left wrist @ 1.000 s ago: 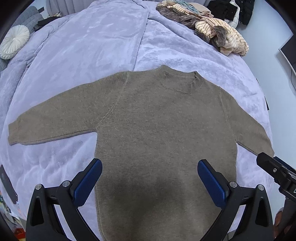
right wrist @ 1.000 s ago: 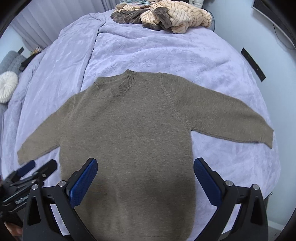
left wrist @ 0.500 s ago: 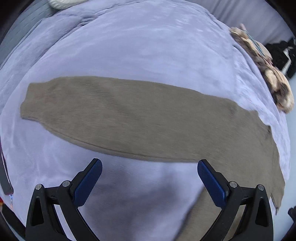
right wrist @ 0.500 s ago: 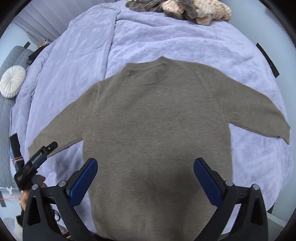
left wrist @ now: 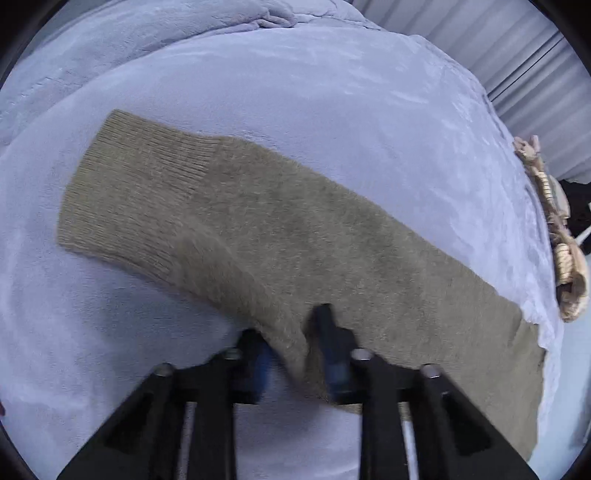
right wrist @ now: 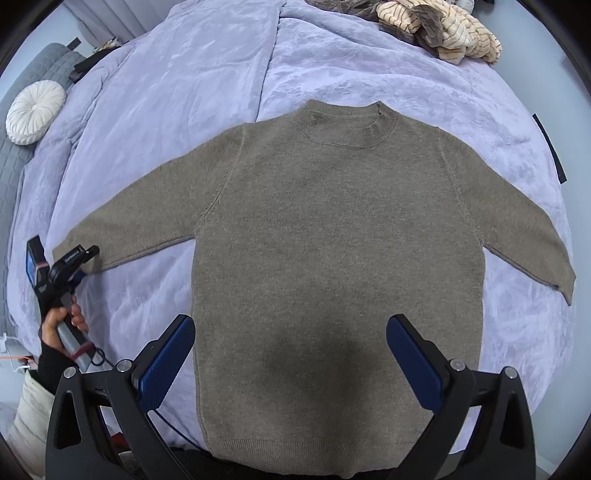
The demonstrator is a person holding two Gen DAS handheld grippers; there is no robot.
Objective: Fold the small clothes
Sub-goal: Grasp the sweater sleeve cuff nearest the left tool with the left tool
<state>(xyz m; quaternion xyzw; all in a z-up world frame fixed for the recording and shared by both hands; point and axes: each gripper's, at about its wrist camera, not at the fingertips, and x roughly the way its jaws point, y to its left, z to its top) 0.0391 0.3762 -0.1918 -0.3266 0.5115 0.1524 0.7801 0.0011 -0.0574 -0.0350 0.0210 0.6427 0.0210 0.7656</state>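
A taupe knit sweater [right wrist: 332, 258] is being displayed flat and face-up on a bed covered by a lavender blanket [right wrist: 177, 85], with the ribbed collar toward the far side and the hem at the near edge of the bed. Both sleeves are being held out sideways and slightly downward. The left sleeve [left wrist: 236, 236] is being pinched along its lower edge by the left gripper [left wrist: 295, 347], whose jaws are closed on a fold of the knit a little way up from the ribbed cuff [left wrist: 125, 192]; the cuff itself is lying free on the blanket. In the right wrist view this same gripper [right wrist: 79, 258] is being seen at the end of the left sleeve, carried by a hand [right wrist: 61, 325] in a dark sleeve.

The right gripper [right wrist: 290, 365] is being held above the lower body of the sweater with its blue pads spread wide and nothing between them. The right sleeve [right wrist: 517, 229] is lying untouched, its cuff close to the bed's right edge. Bare blanket is being left open beyond the collar and around both sleeves. A heap of striped clothes [right wrist: 443, 29] is being kept at the far right corner, well apart from the sweater, and a round white cushion [right wrist: 35, 110] is resting at the far left.
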